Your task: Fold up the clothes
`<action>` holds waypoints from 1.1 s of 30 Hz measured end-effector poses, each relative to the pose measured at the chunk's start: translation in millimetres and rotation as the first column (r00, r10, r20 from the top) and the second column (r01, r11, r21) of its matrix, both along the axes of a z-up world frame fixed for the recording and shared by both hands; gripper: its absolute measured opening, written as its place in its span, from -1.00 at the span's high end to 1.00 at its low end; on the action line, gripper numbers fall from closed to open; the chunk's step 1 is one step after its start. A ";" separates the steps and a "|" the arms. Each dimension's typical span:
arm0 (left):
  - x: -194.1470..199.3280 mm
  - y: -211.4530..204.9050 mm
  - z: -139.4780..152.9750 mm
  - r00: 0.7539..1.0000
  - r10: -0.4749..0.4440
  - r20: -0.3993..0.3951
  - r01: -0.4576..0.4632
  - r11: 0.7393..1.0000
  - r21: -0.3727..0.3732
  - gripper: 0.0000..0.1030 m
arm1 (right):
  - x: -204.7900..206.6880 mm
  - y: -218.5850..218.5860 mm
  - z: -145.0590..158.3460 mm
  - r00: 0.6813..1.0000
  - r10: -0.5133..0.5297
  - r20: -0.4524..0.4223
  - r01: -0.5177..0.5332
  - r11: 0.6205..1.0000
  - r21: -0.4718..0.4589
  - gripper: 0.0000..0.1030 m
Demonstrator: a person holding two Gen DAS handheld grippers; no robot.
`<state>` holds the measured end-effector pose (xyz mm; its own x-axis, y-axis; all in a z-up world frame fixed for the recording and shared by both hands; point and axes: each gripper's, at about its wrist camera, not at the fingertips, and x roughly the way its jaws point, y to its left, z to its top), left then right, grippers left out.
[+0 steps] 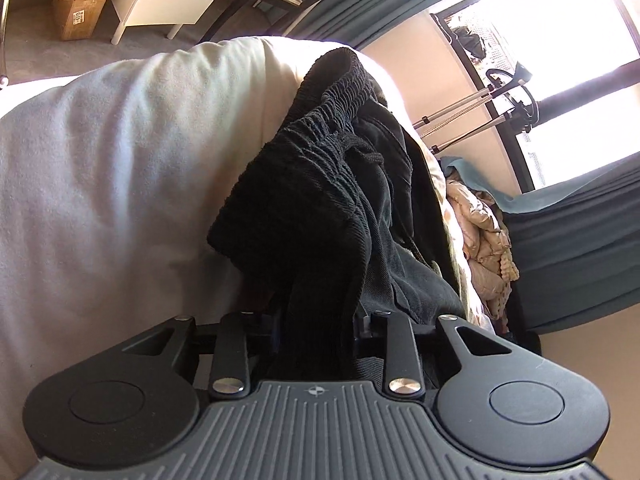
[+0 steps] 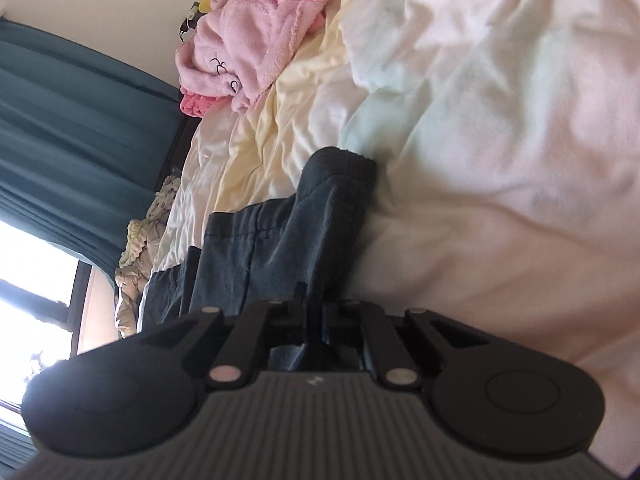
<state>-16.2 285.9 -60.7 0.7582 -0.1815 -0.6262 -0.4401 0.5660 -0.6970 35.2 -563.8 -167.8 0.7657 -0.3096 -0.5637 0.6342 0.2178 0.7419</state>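
Nearest in the left wrist view, the left gripper is clenched on a bunched fold of the black, ribbed-knit pair of trousers with a gathered elastic waistband; the cloth fills the gap between the two black linkage arms and rises away from it. In the right wrist view, the right gripper is likewise clamped on the same dark garment, here at a flatter, smoother panel with a stitched seam and a ribbed cuff or hem at its far end.

The trousers lie on the bed, draped over the rumpled white and cream cotton duvet, held at two places.

By the look of it the cloth is soft, limp and fairly light, with some weight in the thick shirred waistband. It will sag between the grips and not hold a crease by itself. It should not slip: the knit is coarse and matte. The firmest holds are probably the waistband corners and the hems, where layers are doubled. A loose drawcord could snag.

Further off lie a fluffy pink fleece robe and a puffy beige quilted jacket. Beyond hang teal pleated curtains by a bright window, and a brown cardboard box stands on the floor.
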 end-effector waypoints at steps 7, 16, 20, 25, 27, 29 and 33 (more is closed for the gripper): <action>-38.7 -28.7 47.0 0.998 -0.046 0.039 0.033 0.959 0.280 -0.69 | 5.7 12.5 43.1 0.998 0.003 -0.067 -0.025 0.944 -0.330 0.37; -28.2 -127.1 88.5 0.960 -0.247 0.131 0.119 0.786 0.607 -0.81 | 19.8 65.7 86.3 0.973 0.206 -0.104 -0.226 0.754 -0.617 0.34; -1.3 -185.5 81.2 0.919 -0.367 0.146 0.198 0.748 0.633 -0.83 | 28.3 100.1 100.7 0.926 0.356 -0.129 -0.340 0.634 -0.695 0.34; 44.3 -255.1 47.3 0.884 -0.450 0.122 0.283 0.725 0.628 -0.85 | 51.5 129.7 93.4 0.851 0.488 -0.195 -0.458 0.508 -0.730 0.34; 62.7 -277.3 26.1 0.876 -0.475 0.084 0.311 0.689 0.654 -0.85 | 61.6 135.0 84.5 0.826 0.520 -0.216 -0.498 0.495 -0.713 0.34; 81.0 -293.6 3.1 0.865 -0.501 0.038 0.348 0.652 0.673 -0.85 | 70.4 138.9 75.0 0.808 0.540 -0.237 -0.527 0.481 -0.700 0.34; 105.9 -305.1 -30.9 0.856 -0.516 -0.039 0.395 0.602 0.694 -0.85 | 87.0 148.1 58.2 0.779 0.564 -0.273 -0.565 0.444 -0.695 0.34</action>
